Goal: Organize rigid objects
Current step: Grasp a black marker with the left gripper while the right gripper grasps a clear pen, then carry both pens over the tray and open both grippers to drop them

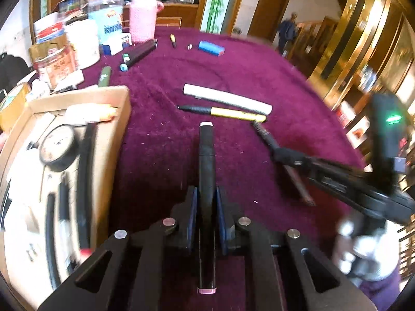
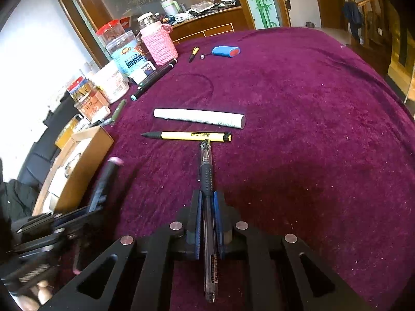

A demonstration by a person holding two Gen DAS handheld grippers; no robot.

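My left gripper (image 1: 206, 197) is shut on a black marker with pink ends (image 1: 206, 155), held above the purple tablecloth just right of a cardboard box (image 1: 114, 119). My right gripper (image 2: 206, 202) is shut on a clear gel pen with a black grip (image 2: 206, 171), its tip close to a yellow pen (image 2: 194, 136). A white tube (image 2: 199, 117) lies beyond the yellow pen. In the left wrist view the right gripper (image 1: 280, 153) shows at right with the gel pen. In the right wrist view the left gripper's marker (image 2: 109, 173) shows at left.
The box holds a round gauge (image 1: 58, 146), black pens and white items. At the far side lie a long black marker (image 2: 155, 77), a small yellow pen (image 2: 193, 54) and a blue case (image 2: 225, 51). Jars and a pink knitted bottle (image 2: 158, 44) stand at the back left.
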